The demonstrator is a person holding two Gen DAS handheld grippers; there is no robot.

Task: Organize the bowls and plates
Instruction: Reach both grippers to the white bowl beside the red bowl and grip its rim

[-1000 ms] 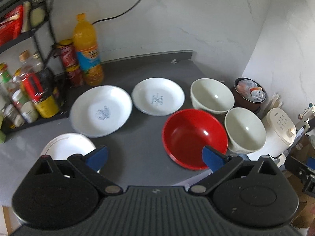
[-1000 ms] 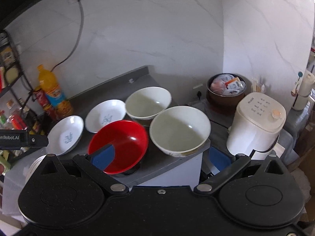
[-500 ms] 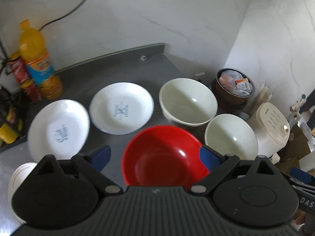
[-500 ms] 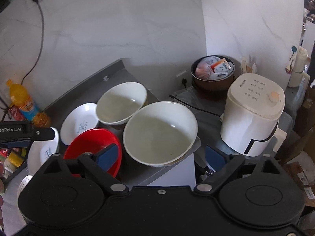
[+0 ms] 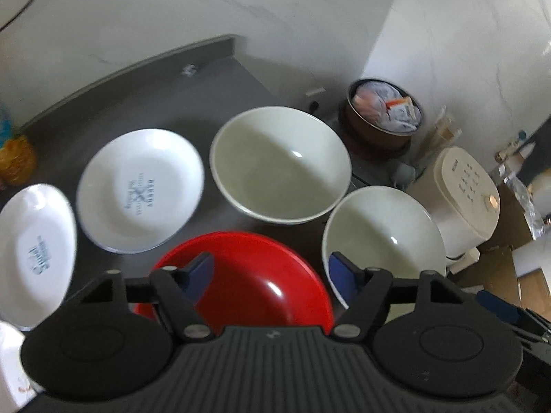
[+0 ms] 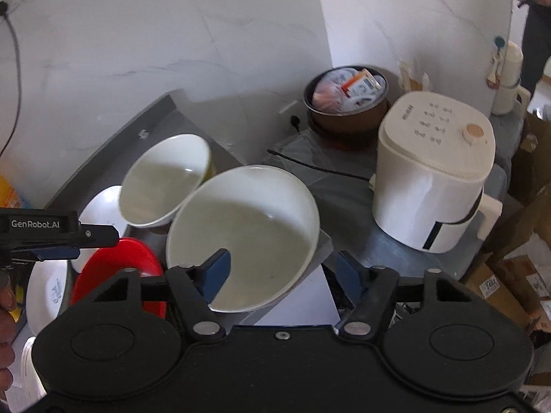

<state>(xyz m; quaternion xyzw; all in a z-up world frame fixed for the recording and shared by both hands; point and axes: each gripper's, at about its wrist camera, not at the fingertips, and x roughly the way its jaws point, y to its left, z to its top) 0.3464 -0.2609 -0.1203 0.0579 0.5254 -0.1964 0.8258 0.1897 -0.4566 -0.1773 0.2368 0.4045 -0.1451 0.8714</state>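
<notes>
Both hand-held grippers dropped closer, jaws just narrowing yet spread, nothing pinched; left hand-held gripper [image 5: 270, 273] lines up over red bowl [image 5: 261, 275], right hand-held gripper [image 6: 280, 270] straddles white bowl [image 6: 248, 227] rim, likely for stacking.

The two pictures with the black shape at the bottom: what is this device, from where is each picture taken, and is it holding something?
No robot here: a person carries a hand-held gripper in each hand, and each has a wide-angle camera looking along its two blue-tipped fingers. The black shape at the bottom is the tool's own body.

The left view shows the left hand-held gripper above a red bowl. Beyond lie two white plates and two cream bowls on a grey counter.

The right view shows the right hand-held gripper around the rim of the nearer cream bowl, one finger inside, one outside. A white appliance and a brown pot of packets stand to the right.

Both sets of jaws have just been closing, but nothing is gripped yet.
</notes>
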